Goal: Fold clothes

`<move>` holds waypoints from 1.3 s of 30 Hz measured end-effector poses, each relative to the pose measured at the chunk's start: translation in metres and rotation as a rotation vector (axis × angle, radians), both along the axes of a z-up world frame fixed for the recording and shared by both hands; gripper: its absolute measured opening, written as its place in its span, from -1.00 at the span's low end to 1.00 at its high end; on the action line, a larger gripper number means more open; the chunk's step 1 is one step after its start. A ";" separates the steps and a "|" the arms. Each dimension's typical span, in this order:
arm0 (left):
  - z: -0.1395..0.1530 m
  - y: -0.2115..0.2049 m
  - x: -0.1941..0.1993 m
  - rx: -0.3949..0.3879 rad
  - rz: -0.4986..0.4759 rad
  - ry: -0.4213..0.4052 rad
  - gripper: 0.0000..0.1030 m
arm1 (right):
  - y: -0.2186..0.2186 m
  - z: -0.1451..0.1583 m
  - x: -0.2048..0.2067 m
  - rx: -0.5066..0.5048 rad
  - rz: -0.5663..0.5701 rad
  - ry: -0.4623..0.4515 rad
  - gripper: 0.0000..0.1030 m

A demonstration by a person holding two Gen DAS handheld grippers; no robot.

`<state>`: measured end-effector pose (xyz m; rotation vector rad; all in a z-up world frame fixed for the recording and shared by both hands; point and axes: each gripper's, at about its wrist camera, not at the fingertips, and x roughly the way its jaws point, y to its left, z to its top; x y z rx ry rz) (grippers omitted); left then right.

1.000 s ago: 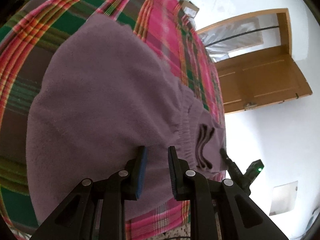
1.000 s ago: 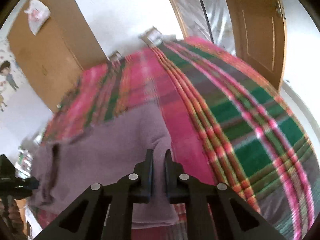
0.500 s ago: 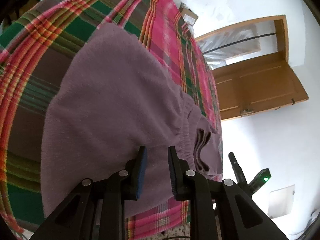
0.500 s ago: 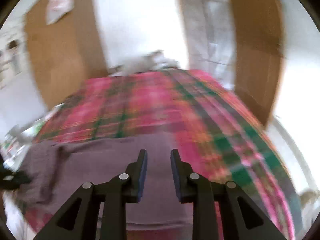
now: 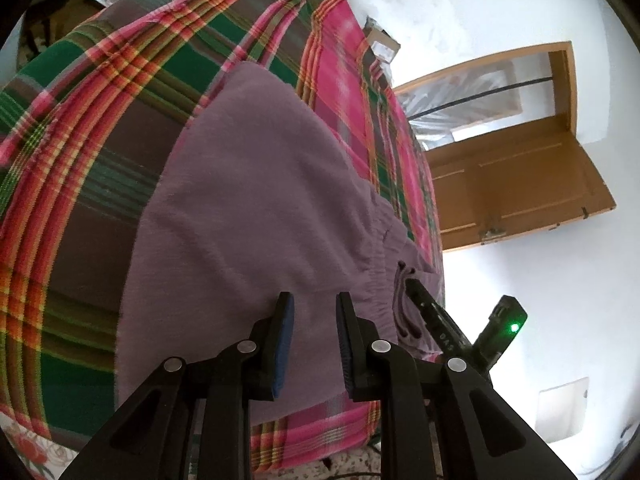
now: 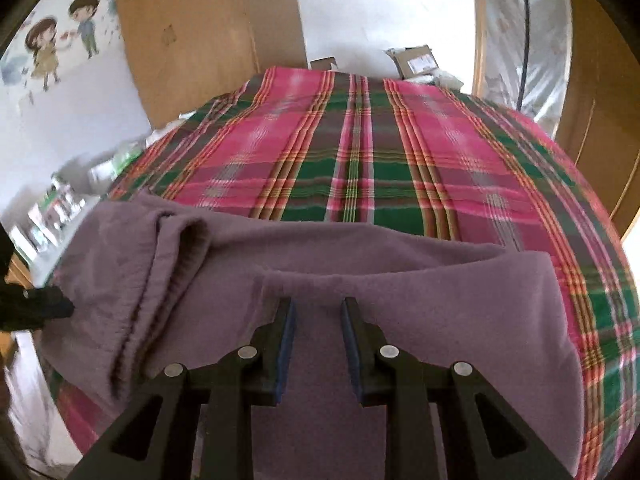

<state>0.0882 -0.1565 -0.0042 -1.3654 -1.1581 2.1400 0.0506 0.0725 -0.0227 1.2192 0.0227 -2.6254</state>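
Note:
A purple fleece garment point(image 5: 248, 216) with an elastic waistband lies folded on the plaid bed cover point(image 5: 100, 92). My left gripper point(image 5: 314, 308) hovers open over its near edge, nothing between the fingers. In the right wrist view the same purple garment point(image 6: 400, 280) spreads across the near part of the plaid bed cover point(image 6: 352, 160), its waistband bunched at the left. My right gripper point(image 6: 318, 312) is open above the cloth, holding nothing. The right gripper's tip point(image 5: 424, 300) shows at the garment's waistband end in the left wrist view.
A wooden door point(image 5: 516, 184) stands open beyond the bed. A tall wooden wardrobe point(image 6: 208, 28) and cardboard boxes point(image 6: 416, 60) stand behind the bed's far end. Clutter point(image 6: 60, 200) lies along the bed's left side.
My right gripper has opened and swung to face the bed squarely over the cloth. The left gripper has pulled back a little, showing more bed cover.

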 end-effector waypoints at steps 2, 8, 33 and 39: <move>0.000 -0.002 0.002 0.002 0.005 0.002 -0.60 | -0.001 0.004 0.003 0.007 -0.002 -0.009 -0.51; 0.001 -0.005 0.005 -0.001 0.011 0.003 -0.60 | -0.012 0.000 0.019 -0.030 0.078 -0.012 -0.49; -0.002 -0.068 0.047 -0.045 0.199 -0.022 -0.60 | -0.172 0.014 0.081 -0.085 0.606 0.081 -0.23; -0.012 -0.074 0.052 -0.016 0.200 -0.052 -0.60 | -0.203 0.007 0.097 -0.071 0.711 0.064 0.11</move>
